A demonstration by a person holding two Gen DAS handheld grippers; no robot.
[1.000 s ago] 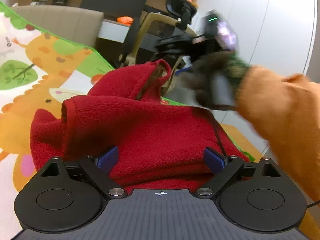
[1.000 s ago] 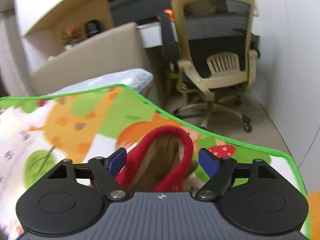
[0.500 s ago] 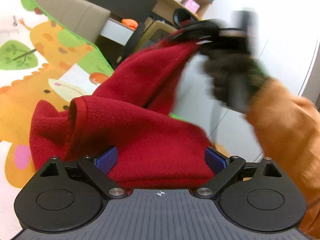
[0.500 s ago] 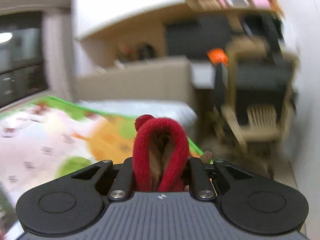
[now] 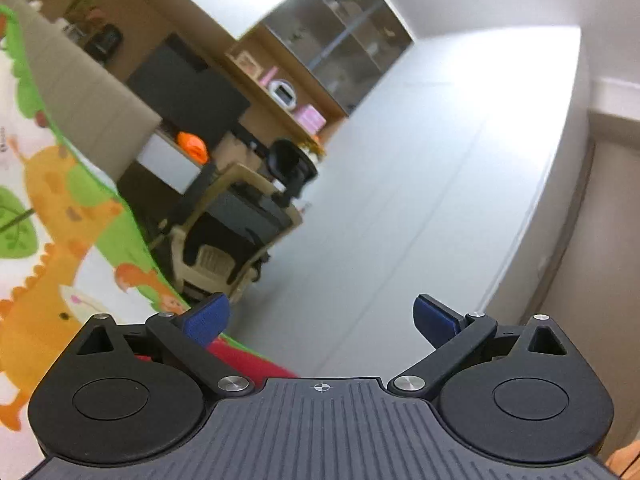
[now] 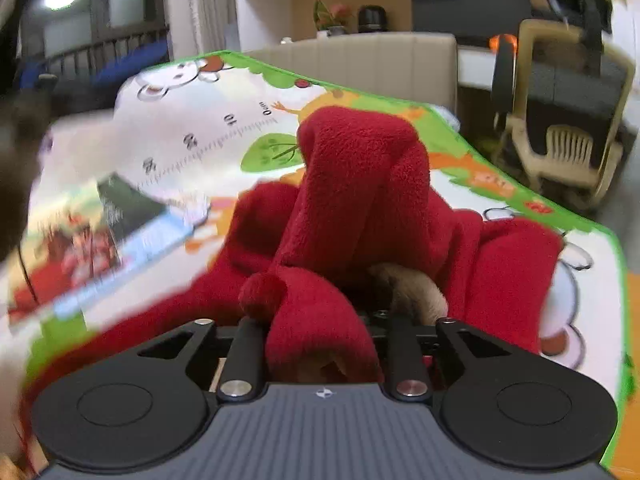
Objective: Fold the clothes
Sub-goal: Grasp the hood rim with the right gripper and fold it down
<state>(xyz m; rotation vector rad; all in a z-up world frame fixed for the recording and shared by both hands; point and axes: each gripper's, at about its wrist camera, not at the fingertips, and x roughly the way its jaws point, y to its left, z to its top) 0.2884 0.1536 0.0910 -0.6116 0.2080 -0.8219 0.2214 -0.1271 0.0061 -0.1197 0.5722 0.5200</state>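
Right claw (image 6: pixel 320 340): fingers drawn in close, pinching a fold of the red fleece garment (image 6: pixel 360 208). The cloth bunches up between the two black finger arms and rises in a tall hump straight ahead. A small red pompom (image 6: pixel 262 294) sits just beside the left finger arm. A tan inner lining (image 6: pixel 416 288) shows under the fleece near the right finger arm.

The garment is heaped on a cartoon-printed play mat with green border (image 6: pixel 192 128), and its lower folds touch the mat. To the left on the mat, a blurred flat printed item with dark and blue patches (image 6: pixel 132 220); what it is cannot be told. Beyond the mat's far edge, a beige padded panel (image 6: pixel 360 60); at far right, a beige mesh-backed office chair (image 6: pixel 560 120).

Left claw (image 5: pixel 320 320): spread wide, blue pads (image 5: pixel 204 320) apart, nothing between them. It is tilted upward toward a white wall (image 5: pixel 440 180). A strip of the red fleece shows just below the left finger, lying on the mat's edge. Same mat (image 5: pixel 52 240) at left; the office chair (image 5: pixel 236 232) beyond it; wooden shelves (image 5: pixel 304 92) higher up. An orange sleeve edge (image 5: pixel 624 460) at the bottom right corner.
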